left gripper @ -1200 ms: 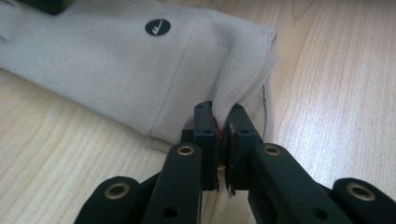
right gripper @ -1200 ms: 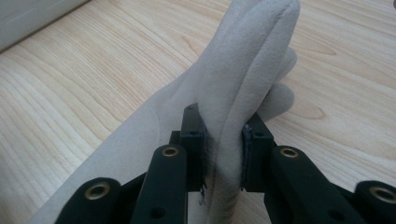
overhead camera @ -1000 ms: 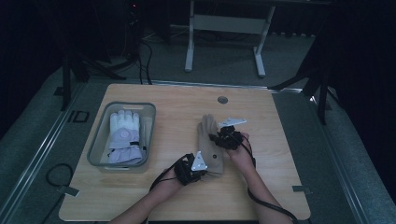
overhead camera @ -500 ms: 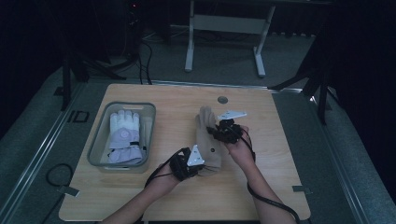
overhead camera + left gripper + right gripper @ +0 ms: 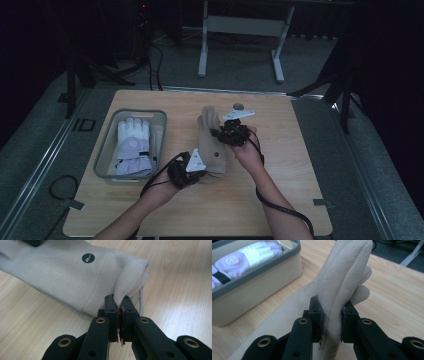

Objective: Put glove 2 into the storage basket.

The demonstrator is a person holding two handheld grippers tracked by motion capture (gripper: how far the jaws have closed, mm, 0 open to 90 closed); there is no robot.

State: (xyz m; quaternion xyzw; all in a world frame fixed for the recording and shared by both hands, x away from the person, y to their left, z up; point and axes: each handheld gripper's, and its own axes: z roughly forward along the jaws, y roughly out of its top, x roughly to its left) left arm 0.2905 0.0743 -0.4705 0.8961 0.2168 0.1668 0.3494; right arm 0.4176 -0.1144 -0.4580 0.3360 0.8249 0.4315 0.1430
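Note:
A beige glove (image 5: pixel 211 142) hangs between my two grippers above the middle of the wooden table (image 5: pixel 295 195). My left gripper (image 5: pixel 194 170) is shut on the glove's cuff (image 5: pixel 130 282); the left gripper view shows the cuff edge pinched between the pads (image 5: pixel 111 307), and a round dark logo (image 5: pixel 88 258) on the glove's back. My right gripper (image 5: pixel 226 134) is shut on the glove's finger end (image 5: pixel 342 287), the fabric bunched between its jaws. A grey bin (image 5: pixel 107 150) at the left holds white gloves (image 5: pixel 133 145).
The bin (image 5: pixel 262 272) stands close to the left of the lifted glove. A round hole (image 5: pixel 238 106) sits in the table near its far edge. Dark floor, cables and a metal stand leg (image 5: pixel 202 50) lie beyond the table.
Both grippers have risen a little with the glove between them, lifting it off the table. The grips have not changed.

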